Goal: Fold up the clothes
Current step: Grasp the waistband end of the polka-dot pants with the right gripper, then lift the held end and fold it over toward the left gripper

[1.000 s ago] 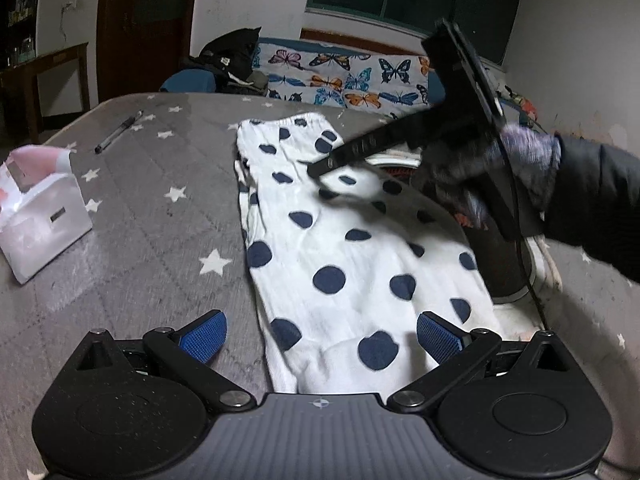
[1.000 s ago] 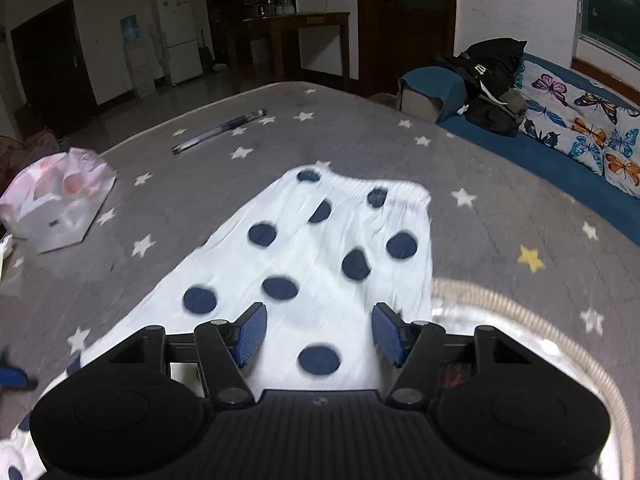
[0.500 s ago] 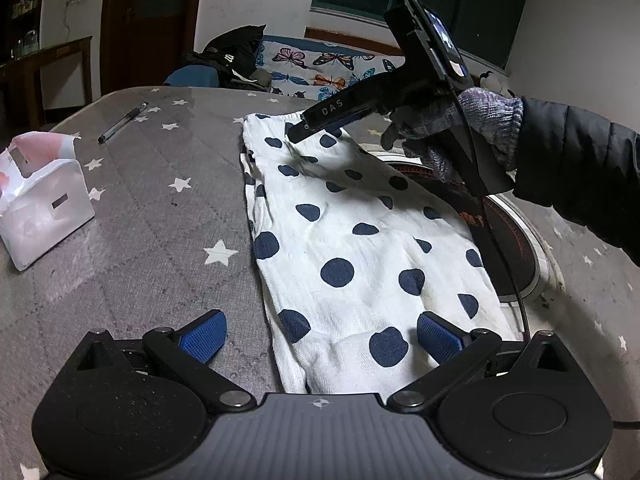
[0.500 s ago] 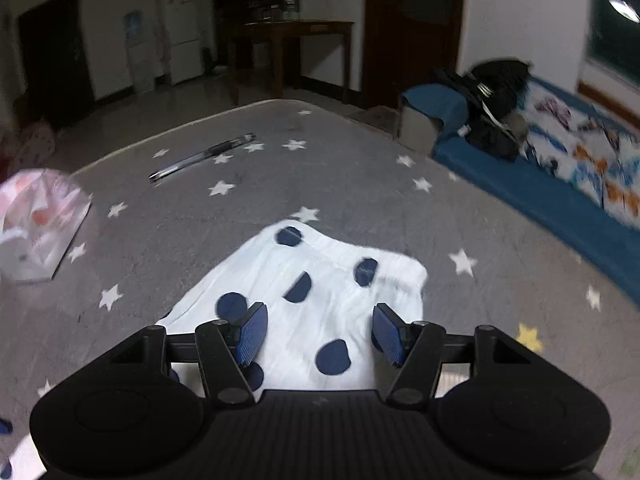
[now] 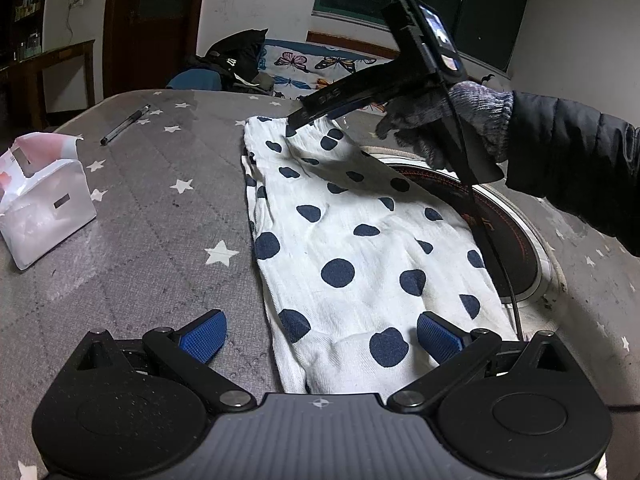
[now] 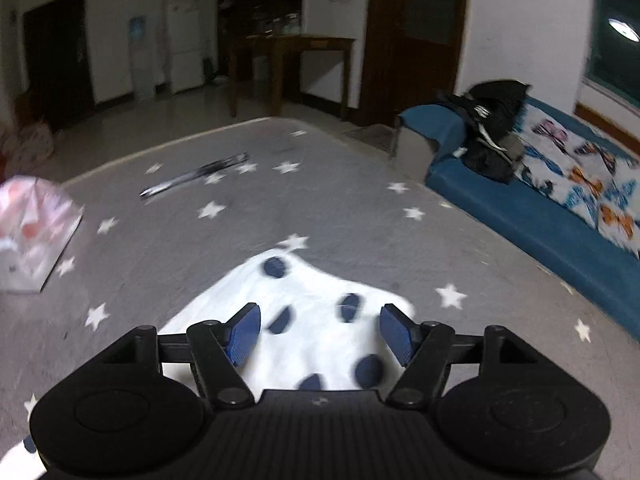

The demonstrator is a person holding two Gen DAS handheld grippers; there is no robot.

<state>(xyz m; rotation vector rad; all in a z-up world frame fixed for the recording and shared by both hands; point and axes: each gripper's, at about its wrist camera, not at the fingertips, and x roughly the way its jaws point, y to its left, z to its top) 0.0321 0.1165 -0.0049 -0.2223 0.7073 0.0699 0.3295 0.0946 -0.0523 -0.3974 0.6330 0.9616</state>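
A white garment with navy dots (image 5: pixel 360 240) lies lengthwise on the grey star-print table cover (image 5: pixel 152 240). My left gripper (image 5: pixel 320 338) is open low over its near end, one blue pad on either side of the cloth. A gloved hand (image 5: pixel 444 120) holds my right gripper (image 5: pixel 296 124) at the garment's far gathered edge, where the cloth rises slightly toward its tip. In the right wrist view that gripper (image 6: pixel 320 332) is open, and the garment's far edge (image 6: pixel 316 292) lies between and just beyond its fingers. The view is motion-blurred.
A white plastic bag (image 5: pixel 44 208) sits at the left and a pen (image 5: pixel 126 124) lies at the far left. A round dark hotplate (image 5: pixel 516 240) is set into the table under the garment's right side. Beyond the table stands a blue sofa (image 6: pixel 520 208) with a black bag on it.
My right gripper has travelled along the garment from its middle to the far gathered edge. The left gripper has stayed put at the near end, still open.
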